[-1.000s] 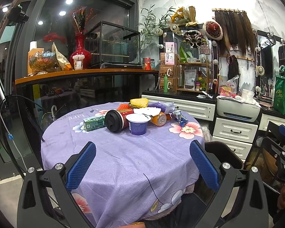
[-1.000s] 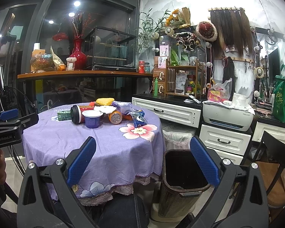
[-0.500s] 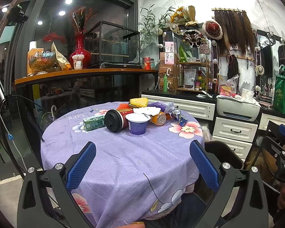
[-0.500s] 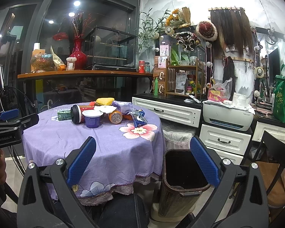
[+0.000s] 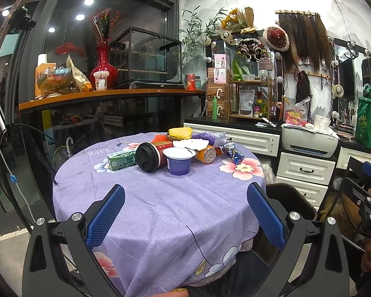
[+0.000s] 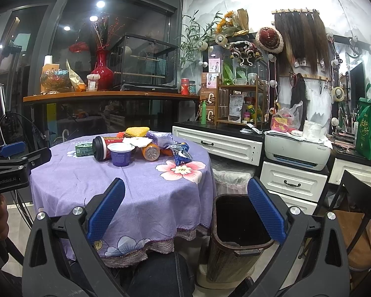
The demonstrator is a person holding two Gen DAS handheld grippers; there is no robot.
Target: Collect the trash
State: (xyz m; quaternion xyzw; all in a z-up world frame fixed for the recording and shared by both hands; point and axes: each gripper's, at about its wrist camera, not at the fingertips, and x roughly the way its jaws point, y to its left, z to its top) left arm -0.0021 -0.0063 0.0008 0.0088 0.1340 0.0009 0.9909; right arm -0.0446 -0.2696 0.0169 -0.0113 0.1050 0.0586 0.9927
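Both grippers, left and right, fingers spread, empty; risk: heaped trash toppling off table, missing bin.

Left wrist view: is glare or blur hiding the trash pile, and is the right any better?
Left wrist view: sharp, evenly lit, no glare on the coffee cup or yogurt cup; fisheye bends the edges. Right wrist view: equally clear; the bin interior is dark.
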